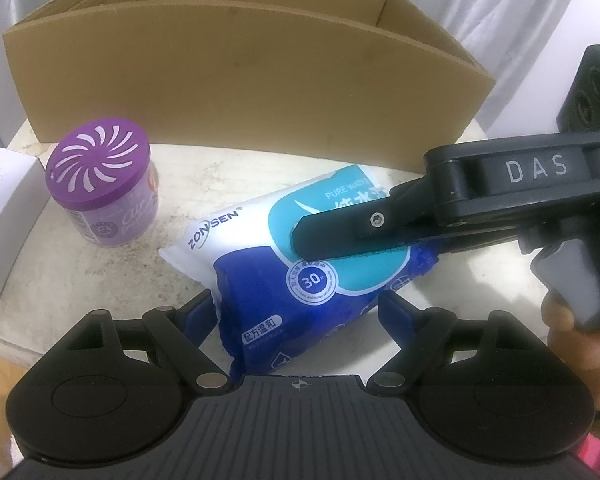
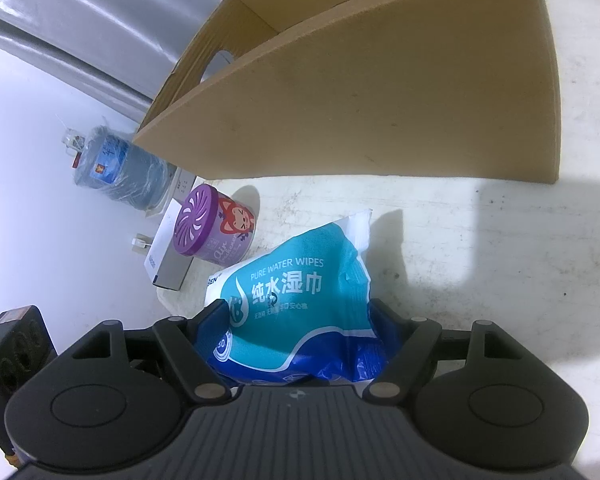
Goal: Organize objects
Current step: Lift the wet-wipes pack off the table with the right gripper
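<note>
Pack of wet wipes (image 1: pixel 300 264) lying on white tabletop (image 1: pixel 172 184) near its front edge, propped up off the surface, sealed white end toward cardboard box (image 1: pixel 236 76). Bare tabletop open to the right of the pack in the right wrist view, up to box wall; narrow strip free between pack and box. Left gripper (image 1: pixel 296 316) about mid-open, blue end of pack between its fingers; whether pads press it cannot be told. Right gripper (image 2: pixel 300 320) likewise partly open, straddling the pack's lower end, both fingers against its sides, looks gripped. In the left wrist view right gripper's finger (image 1: pixel 340 236) crosses over the teal label from the right, a hand (image 1: pixel 580 344) on its handle. Purple-lidded air freshener jar (image 1: pixel 104 196) upright, left of pack, apart from it. Small white box (image 1: pixel 4 216) at left edge just beside jar. Water jug (image 2: pixel 116 176) off the tabletop, beyond that edge, near box corner.
</note>
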{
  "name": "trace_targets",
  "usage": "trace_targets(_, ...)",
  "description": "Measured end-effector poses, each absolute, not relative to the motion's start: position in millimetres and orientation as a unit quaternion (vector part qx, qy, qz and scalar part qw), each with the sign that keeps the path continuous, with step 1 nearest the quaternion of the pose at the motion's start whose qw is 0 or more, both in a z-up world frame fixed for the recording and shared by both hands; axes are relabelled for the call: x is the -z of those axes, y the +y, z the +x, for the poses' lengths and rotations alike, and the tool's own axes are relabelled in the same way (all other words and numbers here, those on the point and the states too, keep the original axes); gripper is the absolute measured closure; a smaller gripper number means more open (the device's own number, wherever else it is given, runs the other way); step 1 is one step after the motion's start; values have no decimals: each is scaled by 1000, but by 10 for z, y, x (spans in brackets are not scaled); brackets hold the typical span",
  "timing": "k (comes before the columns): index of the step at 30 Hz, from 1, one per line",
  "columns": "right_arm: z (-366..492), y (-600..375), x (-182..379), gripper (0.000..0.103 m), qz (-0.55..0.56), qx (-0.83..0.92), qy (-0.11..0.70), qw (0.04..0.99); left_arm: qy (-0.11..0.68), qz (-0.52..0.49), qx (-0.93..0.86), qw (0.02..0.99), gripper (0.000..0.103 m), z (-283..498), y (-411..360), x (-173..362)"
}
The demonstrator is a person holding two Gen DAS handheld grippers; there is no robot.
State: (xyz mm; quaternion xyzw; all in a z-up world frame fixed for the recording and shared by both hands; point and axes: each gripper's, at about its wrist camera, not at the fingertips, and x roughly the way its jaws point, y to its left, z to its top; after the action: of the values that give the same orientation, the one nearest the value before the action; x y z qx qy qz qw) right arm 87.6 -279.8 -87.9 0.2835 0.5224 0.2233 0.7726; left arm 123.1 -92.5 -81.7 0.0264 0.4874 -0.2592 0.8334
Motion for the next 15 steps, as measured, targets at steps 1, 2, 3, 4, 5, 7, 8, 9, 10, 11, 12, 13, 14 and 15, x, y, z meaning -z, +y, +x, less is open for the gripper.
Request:
trace_targets(1,876,-2798,881,25,284,-223,522,772,487,26,259,833,18,1241,-955,821)
trace_targets(2,877,-2798,881,25,284,-223,522,772,487,26,259,833,18,1254,-979,822)
trace_targets(3,877,-2798,882,25,285,-223,522,772,487,26,259,833,18,1265,-993,823)
trace_targets(4,877,-2796,882,25,286,-223,522,771,488,27,259,833,18,1269,-989,822)
trace_targets(5,877,-2794,884,25,287,-223,522,771,488,27,259,833,18,1277,-985,824)
trace_targets(7,877,-2792,884,25,287,-222,521,773,487,28,259,833,18,1211,-973,846)
trace_targets(8,877,-2788,884,24,287,-222,521,773,487,28,259,833,18,1215,-974,843)
trace_targets(9,880,-2789,886,24,287,-222,521,773,487,28,259,833,18,1219,-974,840)
trace_targets(10,880,-2789,886,24,287,-222,521,773,488,28,259,833,18,1224,-992,842)
trace_targets(11,880,-2790,885,24,287,-222,521,773,488,28,259,833,18,1227,-994,841)
trace_targets(12,880,-2791,885,24,287,-222,521,773,488,28,258,833,18,1229,-995,839)
trace_targets(13,880,-2791,884,24,287,-221,521,773,488,28,258,833,18,1233,-996,835)
trace_targets(14,880,-2792,883,24,286,-221,521,773,489,28,258,833,18,1236,-998,829)
trace_targets(15,880,-2793,883,24,286,-221,521,773,489,28,258,833,18,1238,-1000,824)
